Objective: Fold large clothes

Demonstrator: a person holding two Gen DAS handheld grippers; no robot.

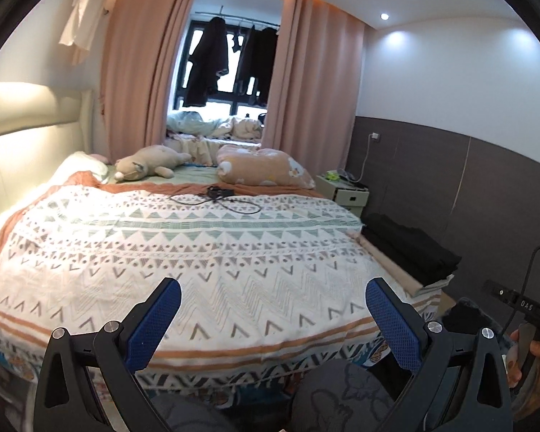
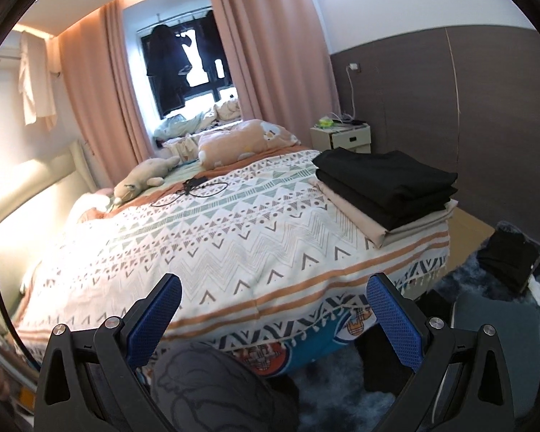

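Gaping, empty: left tool (image 1: pixel 273 304) | right tool (image 2: pixel 273 302) | folded stack (image 2: pixel 385 187) half-hidden, left view

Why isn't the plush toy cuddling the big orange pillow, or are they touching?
Apart. In the left wrist view, the plush toy lies left of the orange pillow, with a strip of green sheet showing plainly between them.

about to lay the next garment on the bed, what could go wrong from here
1. The black cable lying on the bedspread could snag in a spread garment.
2. The folded stack sits at the bed's corner edge; tugging the bedspread might tip it off.
3. Both grippers are open and empty, so nothing is held yet.
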